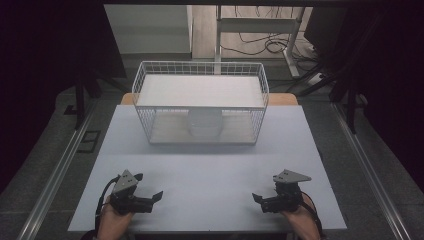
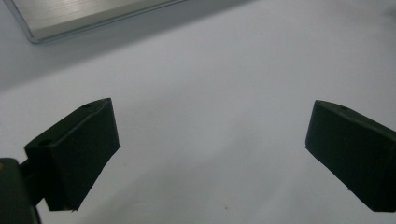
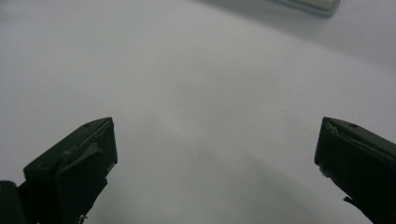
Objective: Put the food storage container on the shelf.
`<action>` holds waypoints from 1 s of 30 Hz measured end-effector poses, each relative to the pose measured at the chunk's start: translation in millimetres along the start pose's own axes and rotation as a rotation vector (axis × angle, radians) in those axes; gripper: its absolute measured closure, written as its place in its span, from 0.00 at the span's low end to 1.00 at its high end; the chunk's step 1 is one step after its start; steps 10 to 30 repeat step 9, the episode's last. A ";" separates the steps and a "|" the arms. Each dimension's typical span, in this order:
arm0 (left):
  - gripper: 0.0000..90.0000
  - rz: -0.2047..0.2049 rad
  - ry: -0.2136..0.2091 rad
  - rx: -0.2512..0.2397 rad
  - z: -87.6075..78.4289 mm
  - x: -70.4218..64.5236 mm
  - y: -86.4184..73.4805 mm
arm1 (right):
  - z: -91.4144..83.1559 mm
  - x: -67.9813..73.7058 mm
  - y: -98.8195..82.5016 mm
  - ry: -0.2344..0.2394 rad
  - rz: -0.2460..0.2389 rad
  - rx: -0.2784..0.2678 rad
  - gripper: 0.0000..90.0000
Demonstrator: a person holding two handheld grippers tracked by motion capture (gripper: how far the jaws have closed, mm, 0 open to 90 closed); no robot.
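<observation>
A white wire rack [image 1: 200,102] with a flat shelf on top stands at the back middle of the pale table [image 1: 210,175]. Under the shelf sits a white rounded container [image 1: 204,123]. My left gripper [image 1: 148,186] rests near the front left edge, held by a hand, jaws wide open and empty. At the front right, my right gripper [image 1: 265,189] is held the same way, open with nothing in it. In the left gripper view the gripper [image 2: 212,140] faces bare tabletop, with a corner of the rack's base [image 2: 93,16] at top left. The right gripper [image 3: 215,158] also looks over bare table.
Metal rails [image 1: 55,170] run along both sides of the table. Behind it are a desk frame [image 1: 260,25] and cables [image 1: 260,45] on the floor. A corner of the rack's base [image 3: 313,4] is at the top right of the right gripper view.
</observation>
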State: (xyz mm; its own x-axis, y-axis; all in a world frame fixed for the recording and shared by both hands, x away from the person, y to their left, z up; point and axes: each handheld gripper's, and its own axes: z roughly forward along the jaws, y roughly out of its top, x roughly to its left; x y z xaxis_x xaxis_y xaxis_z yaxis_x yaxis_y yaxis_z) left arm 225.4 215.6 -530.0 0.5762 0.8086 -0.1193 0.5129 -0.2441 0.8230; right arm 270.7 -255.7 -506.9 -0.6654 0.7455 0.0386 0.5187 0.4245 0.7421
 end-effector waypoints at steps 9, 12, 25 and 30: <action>0.02 -0.011 0.002 0.019 0.5 1.7 -1.8 | 2.5 1.8 -4.9 -0.002 -0.016 0.045 0.00; 0.02 -0.011 0.002 0.019 0.5 1.7 -1.8 | 2.5 1.8 -4.9 -0.002 -0.016 0.045 0.00; 0.02 -0.011 0.002 0.019 0.5 1.7 -1.8 | 2.5 1.8 -4.9 -0.002 -0.016 0.045 0.00; 0.02 -0.011 0.002 0.019 0.5 1.7 -1.8 | 2.5 1.8 -4.9 -0.002 -0.016 0.045 0.00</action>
